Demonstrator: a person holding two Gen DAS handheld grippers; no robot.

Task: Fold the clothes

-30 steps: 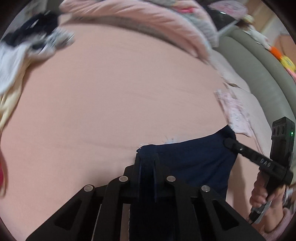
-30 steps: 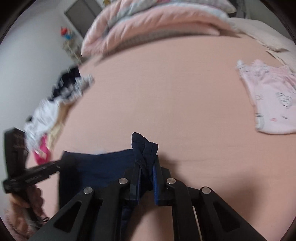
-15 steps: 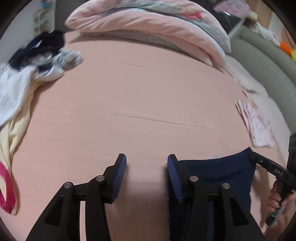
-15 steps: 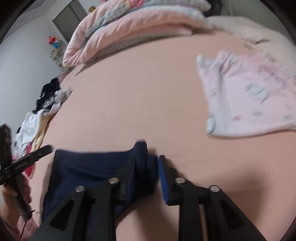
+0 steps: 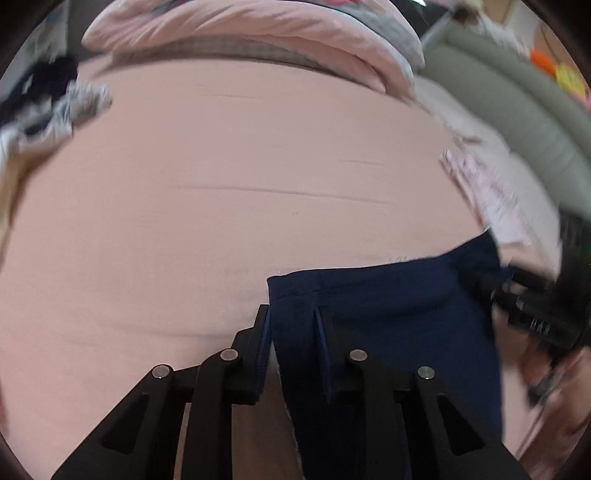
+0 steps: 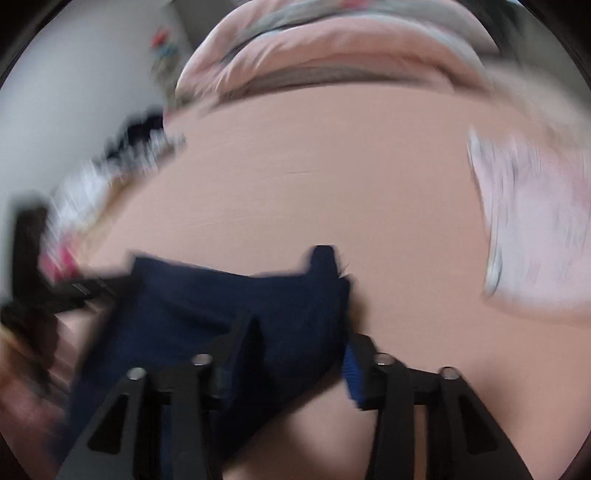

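Left gripper (image 5: 291,325) and right gripper (image 6: 299,332) low, side by side, fingers on both parted.

From my seat the navy garment (image 5: 388,314) reads as matt woven cloth, fairly dense, with a stitched hem along its top edge. The pink sheet (image 5: 221,229) under it is smooth, dull cotton-like fabric with only faint creases. My left gripper (image 5: 293,332) looks like matt black plastic, with small bright metal pins at the joints and ribbed blue pads (image 5: 263,350) that look rubbery. The right gripper (image 6: 301,354) shows the same black plastic and a ribbed blue pad, though blur softens it. The folded quilt (image 5: 258,33) at the head seems soft, puffy pink cloth. The pale printed garment (image 6: 535,221) is thin fabric, too blurred to judge further.
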